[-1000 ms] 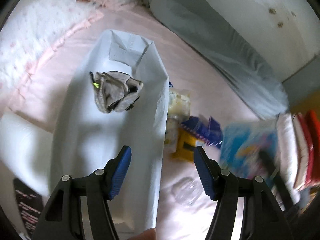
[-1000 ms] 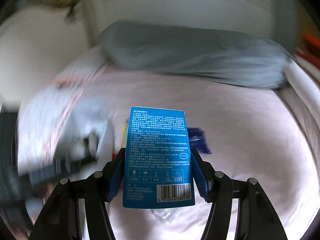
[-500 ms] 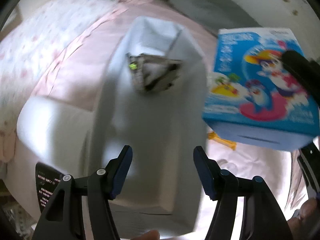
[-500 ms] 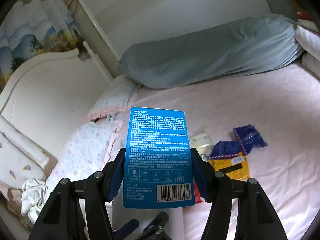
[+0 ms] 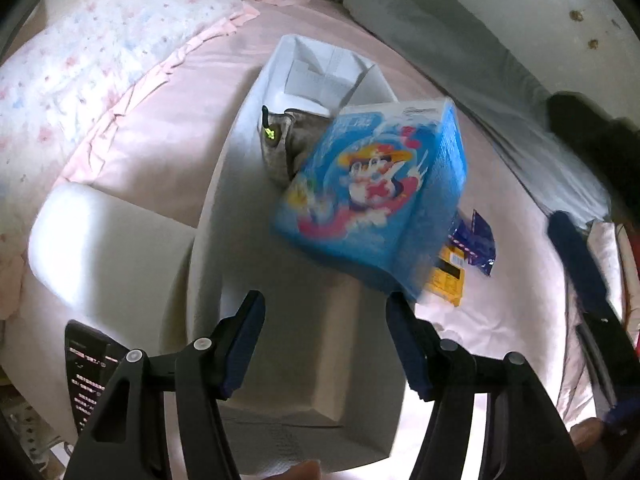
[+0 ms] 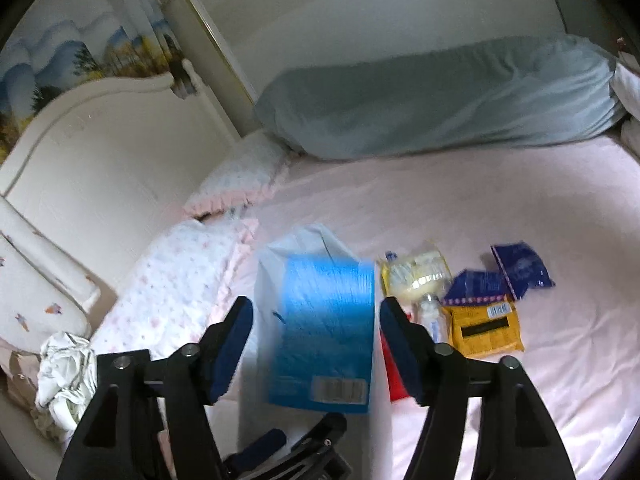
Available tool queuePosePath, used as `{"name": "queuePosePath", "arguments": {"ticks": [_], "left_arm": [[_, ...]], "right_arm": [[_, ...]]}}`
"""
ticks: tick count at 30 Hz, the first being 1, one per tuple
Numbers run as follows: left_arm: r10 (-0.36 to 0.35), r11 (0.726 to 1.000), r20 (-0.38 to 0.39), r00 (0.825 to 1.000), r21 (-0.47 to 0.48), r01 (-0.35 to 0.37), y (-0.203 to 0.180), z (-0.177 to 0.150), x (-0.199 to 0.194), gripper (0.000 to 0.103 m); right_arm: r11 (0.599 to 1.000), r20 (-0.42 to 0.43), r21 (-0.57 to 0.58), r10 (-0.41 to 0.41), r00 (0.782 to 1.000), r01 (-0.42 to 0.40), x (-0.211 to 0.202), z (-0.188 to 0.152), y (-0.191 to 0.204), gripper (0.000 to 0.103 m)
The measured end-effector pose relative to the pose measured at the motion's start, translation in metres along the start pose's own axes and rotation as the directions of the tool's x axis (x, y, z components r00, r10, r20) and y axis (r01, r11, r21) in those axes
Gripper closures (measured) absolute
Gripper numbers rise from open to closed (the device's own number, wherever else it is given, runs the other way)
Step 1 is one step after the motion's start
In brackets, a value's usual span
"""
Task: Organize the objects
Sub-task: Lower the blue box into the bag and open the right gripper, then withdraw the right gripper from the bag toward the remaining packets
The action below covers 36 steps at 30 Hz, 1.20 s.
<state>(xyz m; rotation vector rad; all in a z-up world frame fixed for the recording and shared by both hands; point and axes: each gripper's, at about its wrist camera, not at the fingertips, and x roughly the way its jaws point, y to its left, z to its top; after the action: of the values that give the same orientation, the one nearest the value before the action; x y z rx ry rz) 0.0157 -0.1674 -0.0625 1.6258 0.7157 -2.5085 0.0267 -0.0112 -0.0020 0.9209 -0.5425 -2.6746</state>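
A blue carton with a cartoon front is blurred and tilted over the open white bag on the pink bed. My right gripper is opening; the carton hangs between its blue pads with a gap on each side, so neither pad touches it. One of its fingers shows at the right edge of the left wrist view. A grey folded pouch lies inside the bag, partly behind the carton. My left gripper stands open over the bag's near end with nothing between its fingers.
Right of the bag lie a yellow packet, dark blue packets, a pale yellow pack, a small bottle and something red. A grey bolster lines the far wall. A floral pillow and a phone are left.
The right jaws have spread and let go of the blue carton, which has tilted and dropped left toward the bag's opening. The left gripper has barely shifted.
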Motion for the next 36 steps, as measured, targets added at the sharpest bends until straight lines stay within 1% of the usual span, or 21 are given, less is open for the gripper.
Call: {"name": "queuePosePath", "arguments": {"ticks": [1,4,7,10,12,16,18,21,23,25,28,30,31,33,34,36], "left_arm": [[-0.004,1.0,0.003,1.0,-0.002,0.004,0.0,0.0,-0.001,0.041],[-0.027,1.0,0.009,1.0,-0.014,0.027,-0.001,0.0,-0.002,0.041],[-0.037,0.999,0.02,0.999,-0.024,0.038,-0.003,-0.001,-0.005,0.041],[-0.047,0.999,0.038,0.998,-0.023,0.048,-0.01,-0.003,-0.012,0.041],[-0.048,0.999,0.056,0.997,-0.022,0.05,-0.016,-0.002,-0.016,0.04],[0.011,1.0,0.1,0.995,-0.005,-0.01,-0.029,-0.002,-0.019,0.04],[0.042,0.999,0.126,0.991,0.004,-0.043,-0.036,-0.002,-0.021,0.04],[0.1,0.994,0.167,0.981,0.028,-0.106,-0.047,-0.003,-0.023,0.04],[0.11,0.991,0.169,0.98,0.053,-0.12,-0.054,-0.005,-0.02,0.04],[0.088,0.992,0.152,0.985,0.071,-0.099,-0.058,-0.006,-0.016,0.04],[0.045,0.995,0.111,0.993,0.089,-0.055,-0.065,-0.006,-0.005,0.04],[0.037,0.994,0.097,0.995,0.101,-0.047,-0.067,-0.004,0.001,0.04],[0.034,0.993,0.096,0.995,0.106,-0.044,-0.069,-0.003,0.003,0.04],[0.016,0.993,0.087,0.996,0.116,-0.026,-0.071,0.001,0.008,0.041],[0.011,0.993,0.084,0.996,0.12,-0.021,-0.071,0.002,0.01,0.041],[0.019,0.993,0.076,0.997,0.117,-0.028,-0.069,0.005,0.013,0.041]], "right_arm": [[1.0,0.019,-0.009,-0.003,1.0,0.004,-0.003,0.001,0.002,0.031],[0.999,0.045,-0.037,-0.039,0.998,0.04,-0.007,0.0,0.006,0.03],[0.993,0.044,-0.055,-0.1,0.994,0.102,-0.005,0.001,0.005,0.03],[0.98,0.048,-0.082,-0.177,0.983,0.181,-0.003,0.002,0.001,0.03],[0.972,0.061,-0.089,-0.213,0.975,0.218,-0.003,0.002,-0.001,0.03],[0.968,0.071,-0.052,-0.24,0.968,0.244,-0.006,0.005,-0.019,0.028],[0.969,0.06,-0.028,-0.244,0.968,0.246,-0.006,0.007,-0.028,0.028],[0.961,0.035,0.028,-0.274,0.961,0.274,-0.005,0.009,-0.047,0.028],[0.949,-0.01,0.073,-0.308,0.951,0.308,-0.001,0.01,-0.064,0.027],[0.933,-0.061,0.122,-0.334,0.941,0.339,0.004,0.009,-0.082,0.027],[0.892,-0.149,0.202,-0.381,0.912,0.405,0.014,0.002,-0.113,0.027],[0.866,-0.178,0.241,-0.404,0.897,0.438,0.019,-0.004,-0.129,0.027],[0.852,-0.189,0.24,-0.429,0.883,0.466,0.023,-0.007,-0.137,0.027],[0.839,-0.202,0.211,-0.465,0.862,0.502,0.033,-0.013,-0.145,0.027],[0.835,-0.207,0.2,-0.476,0.855,0.513,0.04,-0.018,-0.15,0.027],[0.843,-0.221,0.166,-0.473,0.853,0.511,0.059,-0.03,-0.161,0.027]]}}
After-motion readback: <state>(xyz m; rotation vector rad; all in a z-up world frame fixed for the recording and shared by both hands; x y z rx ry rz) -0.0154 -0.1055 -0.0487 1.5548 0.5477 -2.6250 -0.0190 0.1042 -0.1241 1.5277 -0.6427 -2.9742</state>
